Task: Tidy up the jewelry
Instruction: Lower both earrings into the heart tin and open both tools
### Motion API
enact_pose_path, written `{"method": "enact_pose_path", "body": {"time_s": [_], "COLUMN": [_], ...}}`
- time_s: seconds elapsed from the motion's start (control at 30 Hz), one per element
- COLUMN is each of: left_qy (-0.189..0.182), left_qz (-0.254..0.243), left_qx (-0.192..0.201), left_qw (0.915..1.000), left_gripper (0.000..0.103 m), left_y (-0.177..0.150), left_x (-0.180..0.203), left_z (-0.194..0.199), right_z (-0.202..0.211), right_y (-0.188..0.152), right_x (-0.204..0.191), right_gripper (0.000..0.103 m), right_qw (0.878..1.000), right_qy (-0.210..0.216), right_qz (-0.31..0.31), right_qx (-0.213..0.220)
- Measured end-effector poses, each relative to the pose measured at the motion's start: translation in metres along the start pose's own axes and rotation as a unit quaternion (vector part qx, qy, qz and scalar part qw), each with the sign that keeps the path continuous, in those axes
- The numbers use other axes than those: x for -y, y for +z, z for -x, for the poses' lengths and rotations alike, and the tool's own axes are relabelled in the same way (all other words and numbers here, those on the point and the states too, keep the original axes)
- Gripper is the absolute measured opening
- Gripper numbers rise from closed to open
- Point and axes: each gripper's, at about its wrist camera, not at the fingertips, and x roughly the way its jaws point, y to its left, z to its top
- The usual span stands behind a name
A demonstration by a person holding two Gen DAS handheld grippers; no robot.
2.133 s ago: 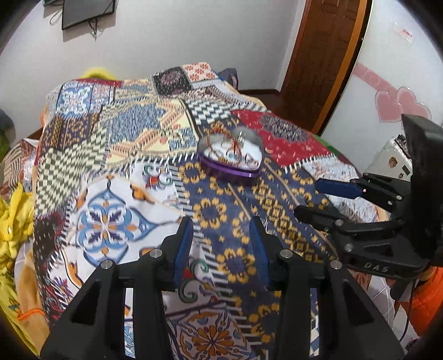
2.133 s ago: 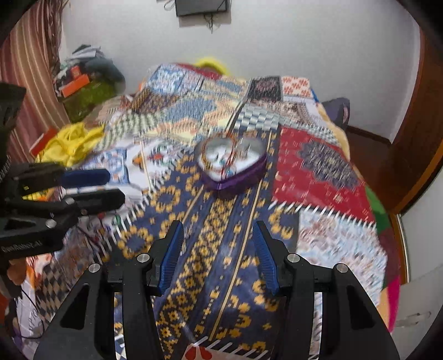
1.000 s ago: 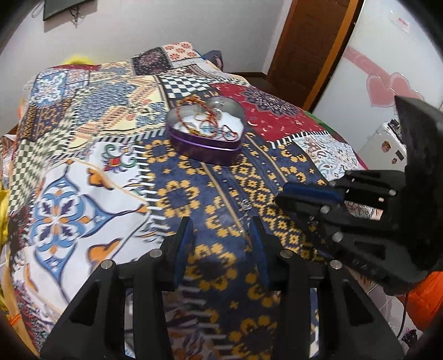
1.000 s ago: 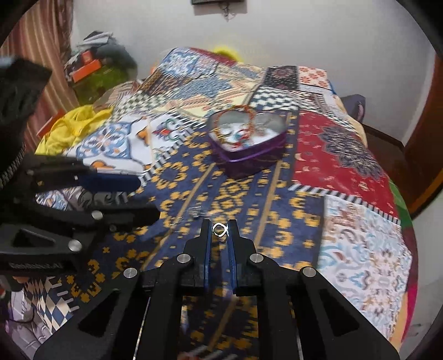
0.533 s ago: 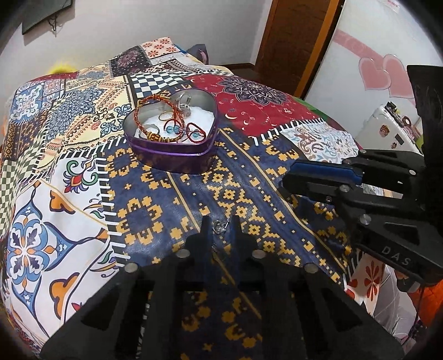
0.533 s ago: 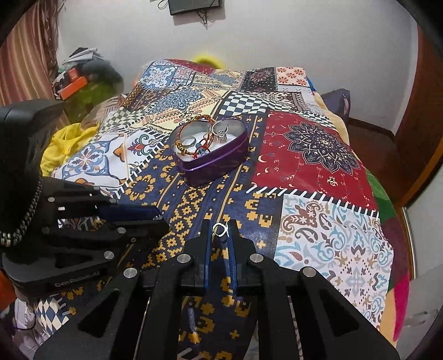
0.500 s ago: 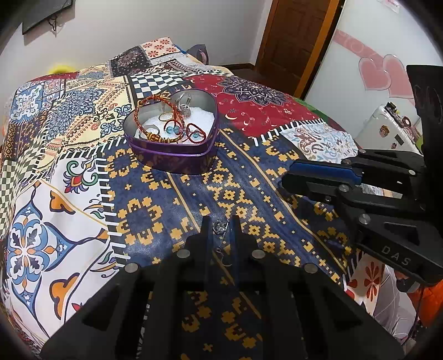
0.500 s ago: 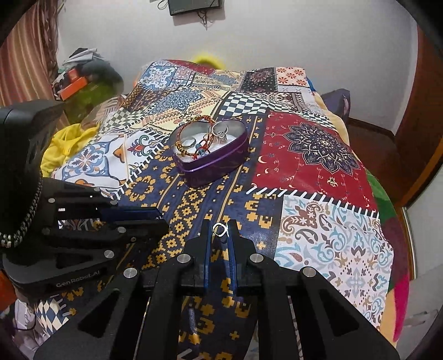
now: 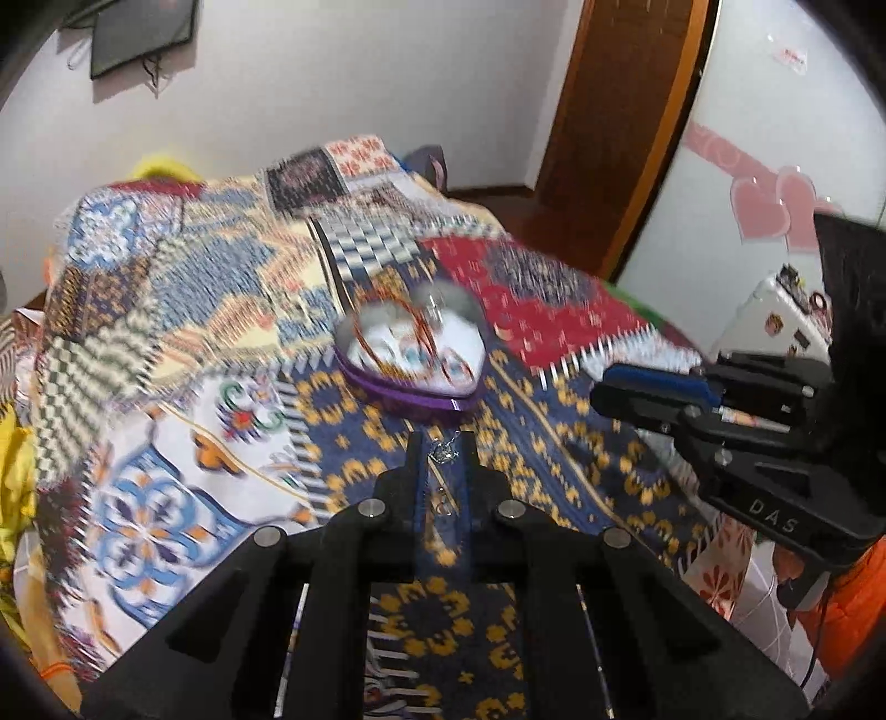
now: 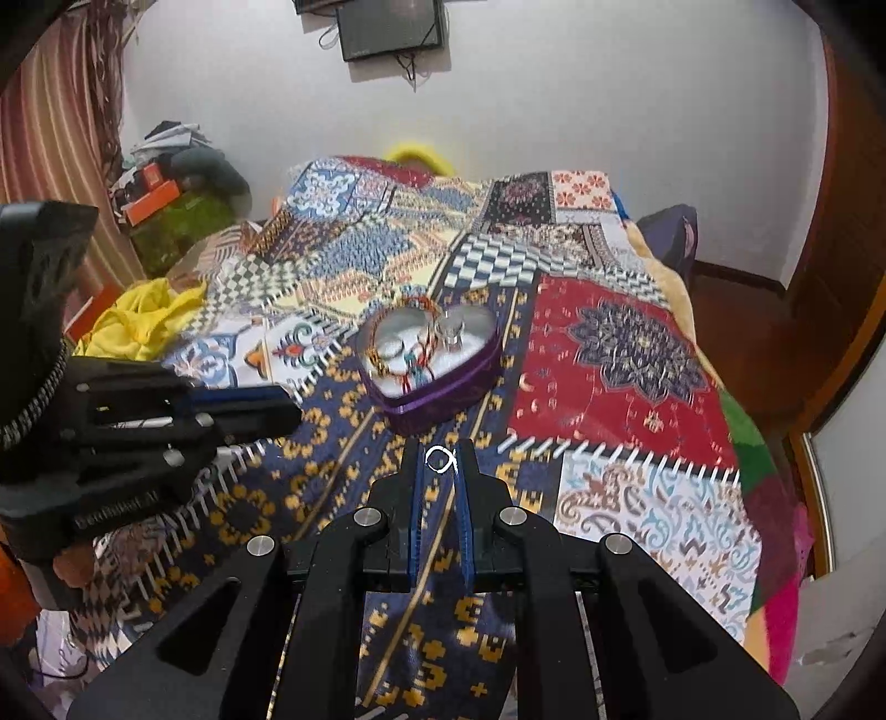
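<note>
Both tools sit low in their frames, and we start with our right tool point(image 10: 441, 461): its blue-padded fingers point(image 10: 416, 487) are drawn close together and pinch a small silver ring point(image 10: 438, 459) at their tips, centre of the right wrist view. Our left tool point(image 9: 441, 450) at lower centre of the left wrist view is likewise nearly closed, gripping a small silver earring point(image 9: 444, 453) whose thin dangling part hangs down between the fingers; motion blur hides its exact shape.

Just beyond each pair of tips, in the middle of both frames, stands the purple heart-shaped tin point(image 10: 443, 401), its white lining carrying an orange beaded bracelet point(image 10: 407, 310), some rings and other small pieces we cannot make out. It rests on the patchwork bedspread point(image 10: 626, 354), on the navy-and-yellow patch.

At mid left of the right wrist view the other tool's black body reaches in; at mid right of the left wrist view we see the same of its partner.

Farther off, a yellow cloth point(image 10: 141, 315) lies at the bed's left edge, a wooden door point(image 9: 620, 122) stands upper right, and a dark screen point(image 10: 390, 27) hangs on the white wall at top.
</note>
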Motion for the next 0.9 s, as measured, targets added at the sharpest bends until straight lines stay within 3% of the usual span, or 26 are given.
{"method": "enact_pose_path", "body": {"time_s": [0.27,0.47,0.9], "left_qy": [0.006,0.006,-0.004], "left_qz": [0.009,0.01,0.021], "left_qx": [0.054,0.073,0.056], "left_qw": [0.9985,0.9973,0.9982], "left_gripper": [0.008,0.008,0.008], "left_y": [0.033,0.048,0.06], "left_x": [-0.01,-0.014,-0.022], "left_z": [0.024,0.024,-0.018], "right_z": [0.004,-0.001,-0.038], "right_y": [0.024,0.039,0.048], "right_x": [-0.003,-0.004,0.006], "right_gripper": [0.01,0.01,0.01], "right_qw": [1.0,0.999,1.0], "right_qy": [0.003,0.007,0.02], "right_qz": [0.003,0.003,-0.002], "right_qx": [0.031,0.046,0.023]}}
